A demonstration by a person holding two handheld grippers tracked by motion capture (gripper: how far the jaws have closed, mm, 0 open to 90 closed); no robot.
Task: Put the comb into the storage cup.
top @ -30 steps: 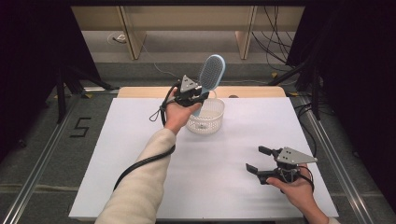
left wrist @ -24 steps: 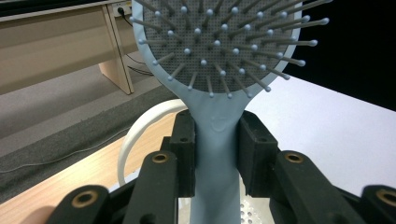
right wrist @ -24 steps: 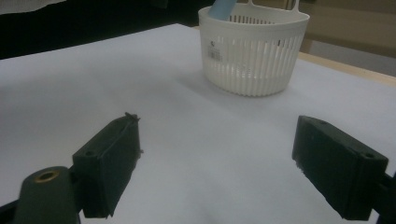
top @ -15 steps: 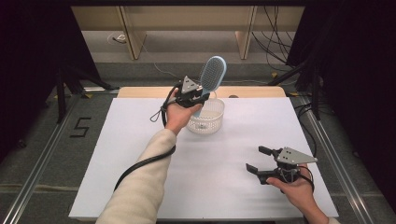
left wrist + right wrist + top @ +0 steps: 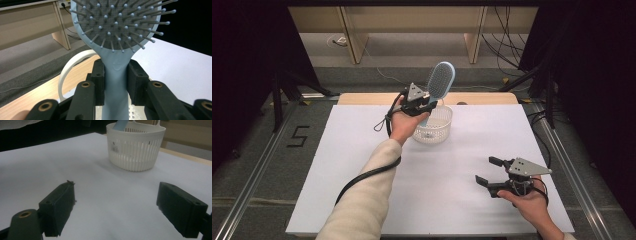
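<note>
While left tongs (image 5: pixel 428 106) clamp the hairbrush (image 5: pixel 439 82) over the basket (image 5: pixel 434 131), right tongs (image 5: pixel 487 171) gape wide

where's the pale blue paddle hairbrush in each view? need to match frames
High view: pale blue paddle hairbrush upper centre, head up, handle clamped by the left gripper.
Left gripper view: fills centre, bristled head at top, handle between the pads.
Right gripper view: handle end at top edge, inside the basket.
Shared landmark: white slotted plastic basket.
</note>
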